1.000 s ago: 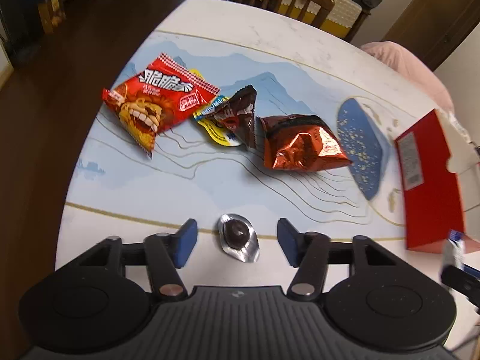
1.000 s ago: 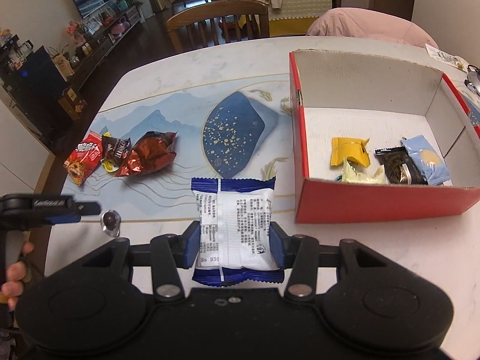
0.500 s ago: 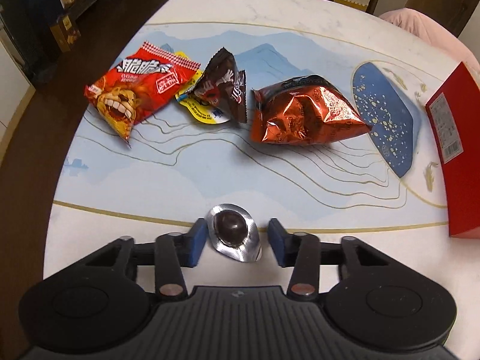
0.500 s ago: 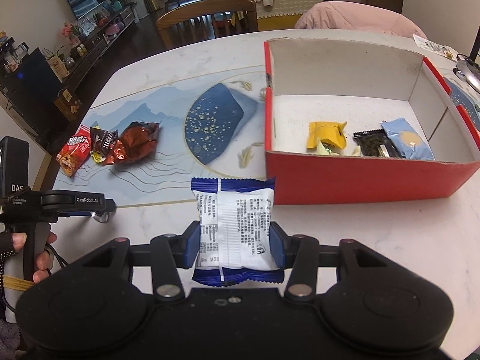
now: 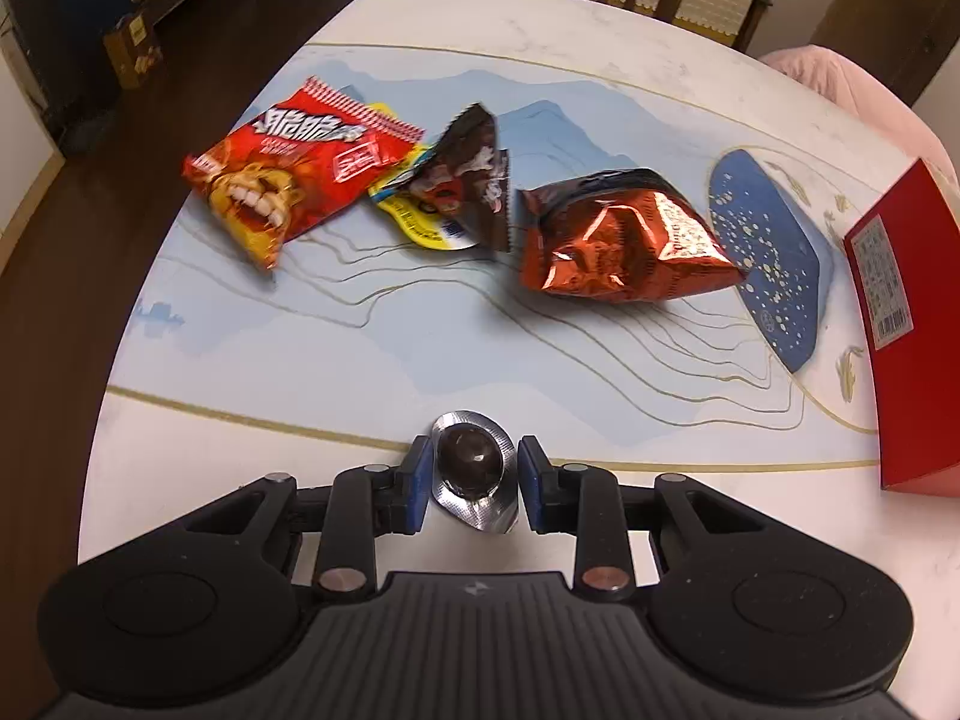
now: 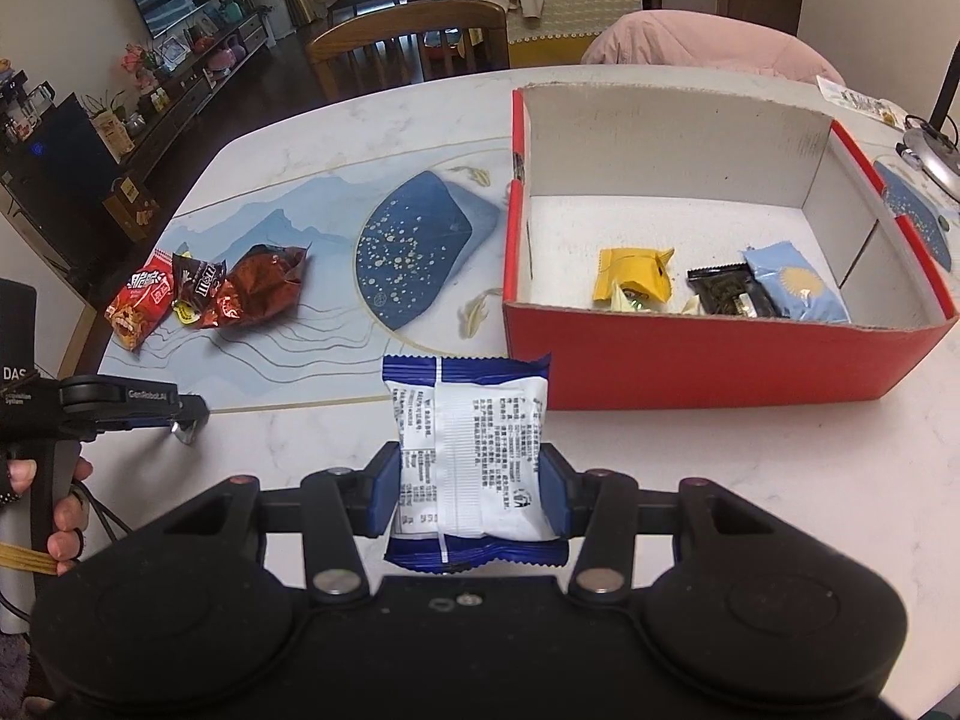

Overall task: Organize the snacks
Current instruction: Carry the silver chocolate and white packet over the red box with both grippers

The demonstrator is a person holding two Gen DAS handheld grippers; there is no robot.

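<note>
A dark chocolate in a silver foil cup (image 5: 469, 461) sits on the table's near edge. My left gripper (image 5: 474, 468) straddles it, jaws closing, blue pads touching the foil's rim on both sides. My right gripper (image 6: 471, 480) is shut on a blue-and-white snack packet (image 6: 468, 420), held above the table in front of the red box (image 6: 690, 366). Further back lie a red snack bag (image 5: 300, 174), a dark brown packet (image 5: 468, 180) over a yellow one (image 5: 420, 222), and a copper foil bag (image 5: 618, 240).
The open red box holds a yellow packet (image 6: 633, 276), a black packet (image 6: 729, 291) and a light blue packet (image 6: 795, 291). A person's hand (image 6: 60, 516) grips the left tool. A wooden chair (image 6: 408, 42) and a pink cushion (image 6: 708, 36) stand behind the table.
The left jaws have closed in from wide apart to the foil cup's sides, and the gripper has sunk a little. The right gripper has shifted sideways with its packet still held.
</note>
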